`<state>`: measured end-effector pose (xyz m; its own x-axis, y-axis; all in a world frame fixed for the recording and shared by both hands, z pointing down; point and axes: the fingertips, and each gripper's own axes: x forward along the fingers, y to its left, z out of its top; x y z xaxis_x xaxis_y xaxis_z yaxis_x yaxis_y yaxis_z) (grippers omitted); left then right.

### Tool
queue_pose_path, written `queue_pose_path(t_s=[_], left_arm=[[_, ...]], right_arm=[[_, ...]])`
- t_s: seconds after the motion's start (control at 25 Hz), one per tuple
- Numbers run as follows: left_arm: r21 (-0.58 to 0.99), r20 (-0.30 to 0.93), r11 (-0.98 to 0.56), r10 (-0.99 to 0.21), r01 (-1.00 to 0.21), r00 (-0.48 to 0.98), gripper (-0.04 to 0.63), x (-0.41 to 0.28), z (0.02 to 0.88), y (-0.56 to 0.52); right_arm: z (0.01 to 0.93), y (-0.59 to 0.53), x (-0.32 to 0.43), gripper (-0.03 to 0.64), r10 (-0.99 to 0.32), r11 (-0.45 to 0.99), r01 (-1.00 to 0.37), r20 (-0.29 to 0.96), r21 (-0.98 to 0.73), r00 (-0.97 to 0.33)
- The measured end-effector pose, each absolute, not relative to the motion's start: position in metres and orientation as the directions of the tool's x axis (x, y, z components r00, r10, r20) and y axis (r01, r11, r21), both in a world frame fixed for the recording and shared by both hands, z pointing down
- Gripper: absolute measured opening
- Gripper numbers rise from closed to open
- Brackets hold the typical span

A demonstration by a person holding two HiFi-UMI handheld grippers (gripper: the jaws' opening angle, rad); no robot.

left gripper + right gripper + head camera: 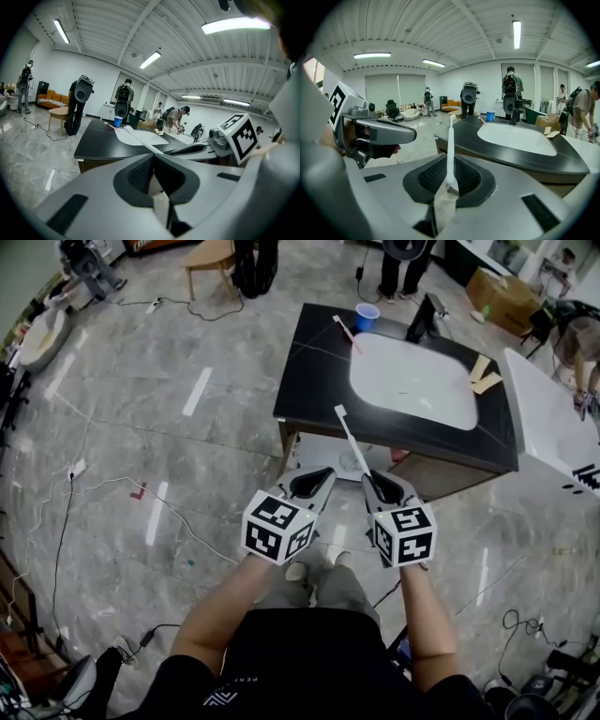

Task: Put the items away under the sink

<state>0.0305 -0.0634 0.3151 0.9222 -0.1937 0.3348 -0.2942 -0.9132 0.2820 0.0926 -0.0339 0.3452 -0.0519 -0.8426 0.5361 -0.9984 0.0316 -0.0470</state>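
The white toothbrush [450, 140] is long, thin and plain white, with a slightly wider tip at its far end. Its lower end is clamped between the closed jaws of the right gripper [447, 183], and the rest stands out straight past the jaw tips. In the head view the toothbrush [352, 439] slants from the right gripper [377, 486] toward 11 o'clock, its tip over the near edge of the counter [305, 381].

The left gripper [153, 174] has its jaws together with nothing between them. It sits just beside the right one at 9 o'clock, level with it, and apart from the toothbrush.

The counter is black, with a white sink [412, 382] set into it, at 12 to 1 o'clock from the grippers. A black tap [424, 320] stands at the sink's far rim. A blue cup [367, 314] stands at the counter's far edge, and a second, pinkish brush [345, 332] lies just beside it. The floor [141, 399] is grey polished marble with cables trailing across it. The room has white walls and strip lights on a ribbed ceiling, and several people stand beyond the counter.
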Motion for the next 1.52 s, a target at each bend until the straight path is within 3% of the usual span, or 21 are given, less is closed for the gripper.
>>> queue_pose_path(t_s=[0.56,1.52], left_arm=[[0.342,0.391,-0.833,-0.295,-0.435,0.872,0.011,0.067,0.367,-0.039],[0.377,0.421,-0.794,-0.312,-0.477,0.852,0.011,0.080,0.483,-0.010]], right_arm=[[0.391,0.013,0.127,0.060,-0.786,0.183,-0.980,0.587,-0.077,-0.193],[0.511,0.042,0.136,0.060,-0.724,0.221,-0.969,0.646,-0.115,-0.242]])
